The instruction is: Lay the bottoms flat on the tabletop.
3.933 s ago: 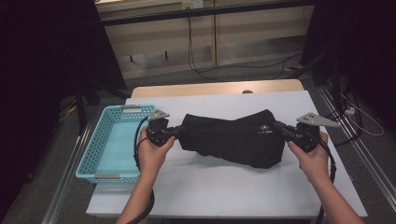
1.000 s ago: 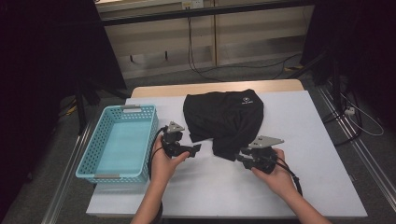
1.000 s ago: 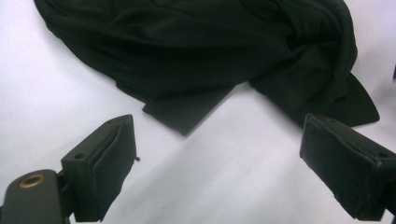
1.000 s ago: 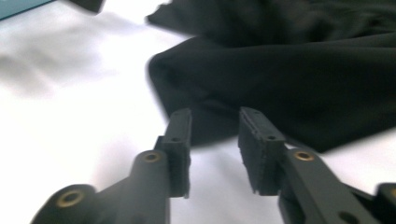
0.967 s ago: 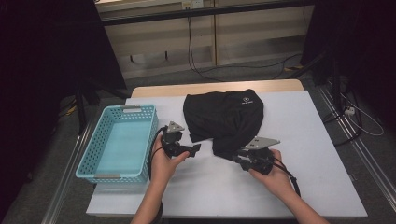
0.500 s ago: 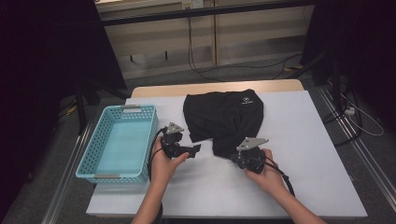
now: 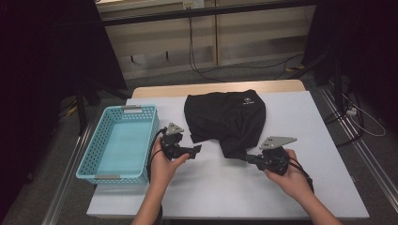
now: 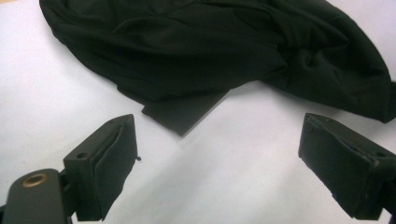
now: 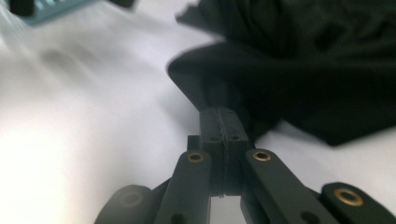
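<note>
Two tools: one in each hand, both low over the white worktop [image 7: 300,117], on either side of the garment's near edge.
Black garment [image 7: 227,117]: lies bunched in the middle of the worktop, logo side up, its near corner drawn toward the person.
Right tool [image 7: 245,158]: jaws have just been closing and now stand pressed together; in the right gripper view the dark cloth seems to run in between the pads, though blur makes the pinch hard to confirm. The grip on that corner looks meant for pulling or folding the fabric.
Left tool [image 7: 197,150]: jaws spread wide, nothing between them; the left gripper view shows a flat flap of the garment [image 8: 187,112] lying just ahead of the pads [image 8: 109,168], apart from them. Held there, it is probably lined up to take that second corner.
Blue basket [image 7: 87,161]: stands at the worktop's left edge, beside the left hand, likely the place meant for the garment.
</note>
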### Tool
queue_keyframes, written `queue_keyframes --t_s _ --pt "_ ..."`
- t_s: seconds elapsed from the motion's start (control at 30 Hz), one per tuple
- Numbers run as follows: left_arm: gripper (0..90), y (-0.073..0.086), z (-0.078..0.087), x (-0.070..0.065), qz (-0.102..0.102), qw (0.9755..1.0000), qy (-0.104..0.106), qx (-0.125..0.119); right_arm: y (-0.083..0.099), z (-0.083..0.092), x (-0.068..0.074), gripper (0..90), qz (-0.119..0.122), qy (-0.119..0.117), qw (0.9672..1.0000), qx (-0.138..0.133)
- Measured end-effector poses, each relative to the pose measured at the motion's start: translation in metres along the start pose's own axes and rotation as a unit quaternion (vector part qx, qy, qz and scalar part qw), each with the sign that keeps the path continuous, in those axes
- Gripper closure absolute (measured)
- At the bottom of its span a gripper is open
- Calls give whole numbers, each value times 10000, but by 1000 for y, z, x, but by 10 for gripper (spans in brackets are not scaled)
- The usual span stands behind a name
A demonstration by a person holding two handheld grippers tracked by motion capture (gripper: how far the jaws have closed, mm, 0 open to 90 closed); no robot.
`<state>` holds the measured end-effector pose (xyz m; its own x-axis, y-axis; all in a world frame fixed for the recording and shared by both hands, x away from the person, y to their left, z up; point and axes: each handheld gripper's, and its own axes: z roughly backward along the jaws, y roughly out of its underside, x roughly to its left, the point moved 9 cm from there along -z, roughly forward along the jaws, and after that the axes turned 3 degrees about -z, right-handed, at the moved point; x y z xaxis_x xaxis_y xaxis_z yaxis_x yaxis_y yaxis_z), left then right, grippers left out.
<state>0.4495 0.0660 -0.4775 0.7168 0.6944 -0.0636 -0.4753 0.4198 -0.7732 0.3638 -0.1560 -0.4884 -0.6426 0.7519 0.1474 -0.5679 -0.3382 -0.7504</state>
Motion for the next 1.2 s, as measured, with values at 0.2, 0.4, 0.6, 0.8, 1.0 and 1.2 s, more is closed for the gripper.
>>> queue_keyframes --t_s 0.2,0.4,0.6,0.8,1.0,1.2 --pt "118 -1 -2 0 -4 10000 -6 5 0 -15 19 731 311 -88 9995 -24" --pt "118 1 1 0 -12 10000 -14 27 -4 -38 36 609 507 47 9987 44" --pt "118 8 4 3 30 10000 -58 66 -11 -67 39 632 577 249 9980 94" --pt "118 9 7 6 71 9999 -107 24 -13 -68 32 872 696 368 9969 63" --pt "118 7 6 4 52 10000 -71 26 -24 -40 21 900 146 97 9993 -317" --pt "118 6 3 1 -9 10000 -44 44 -25 10 -19 900 -546 268 9945 -855"
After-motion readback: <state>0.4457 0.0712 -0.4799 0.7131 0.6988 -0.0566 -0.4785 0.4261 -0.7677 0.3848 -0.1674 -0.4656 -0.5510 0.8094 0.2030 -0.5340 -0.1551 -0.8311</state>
